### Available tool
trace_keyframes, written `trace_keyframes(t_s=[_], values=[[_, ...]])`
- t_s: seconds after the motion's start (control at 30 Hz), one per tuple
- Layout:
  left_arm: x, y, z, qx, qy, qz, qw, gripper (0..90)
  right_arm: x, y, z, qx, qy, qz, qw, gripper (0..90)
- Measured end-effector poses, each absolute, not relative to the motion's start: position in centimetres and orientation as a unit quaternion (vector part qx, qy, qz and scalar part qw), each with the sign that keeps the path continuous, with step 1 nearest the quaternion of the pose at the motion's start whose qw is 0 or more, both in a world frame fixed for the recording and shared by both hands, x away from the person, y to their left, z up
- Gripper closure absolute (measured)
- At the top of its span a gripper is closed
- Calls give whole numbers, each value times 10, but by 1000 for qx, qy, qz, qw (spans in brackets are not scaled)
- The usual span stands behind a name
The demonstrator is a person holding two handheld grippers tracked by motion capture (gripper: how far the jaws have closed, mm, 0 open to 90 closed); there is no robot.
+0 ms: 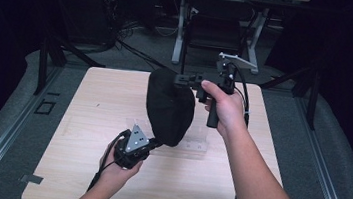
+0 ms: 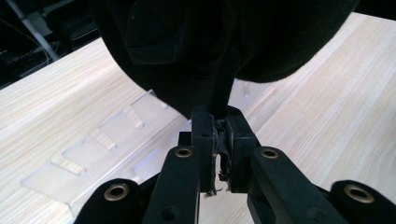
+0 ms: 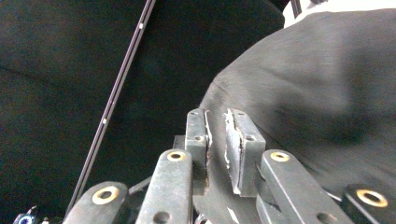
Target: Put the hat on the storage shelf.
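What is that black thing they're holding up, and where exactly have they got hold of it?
A black cloth, held off the table: the left hand-held gripper pinches its bottom edge, the right hand-held gripper its top edge.

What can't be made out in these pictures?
- What the black cloth item is: bunched up in the high view.
- Clear tray: the cloth covers its far end in the left gripper view.
- Right hand-held gripper: its view is blurred, so the cloth's surface is unreadable.

lab | dark curtains (image 1: 2, 19) | floor cables (image 1: 135, 49) | wooden table (image 1: 99, 100)
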State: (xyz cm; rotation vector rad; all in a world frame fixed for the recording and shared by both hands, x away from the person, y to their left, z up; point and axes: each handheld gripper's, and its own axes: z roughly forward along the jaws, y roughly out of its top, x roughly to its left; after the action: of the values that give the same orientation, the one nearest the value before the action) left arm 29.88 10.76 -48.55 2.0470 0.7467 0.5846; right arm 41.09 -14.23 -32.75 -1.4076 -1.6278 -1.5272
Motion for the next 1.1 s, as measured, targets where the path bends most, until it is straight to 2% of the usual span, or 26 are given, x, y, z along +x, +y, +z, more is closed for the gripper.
trace_keyframes(t_s=[0.37,0.93,1.1], values=[[302,117,-504,828,314,234,401,850,405,-160,-321,-522,-598,-565,227,780],[304,136,-521,809,343,200,433,837,397,-178,-314,-528,-604,-564,194,741],[299,139,-522,807,355,196,430,791,395,-184,-312,-535,-603,-563,182,737]])
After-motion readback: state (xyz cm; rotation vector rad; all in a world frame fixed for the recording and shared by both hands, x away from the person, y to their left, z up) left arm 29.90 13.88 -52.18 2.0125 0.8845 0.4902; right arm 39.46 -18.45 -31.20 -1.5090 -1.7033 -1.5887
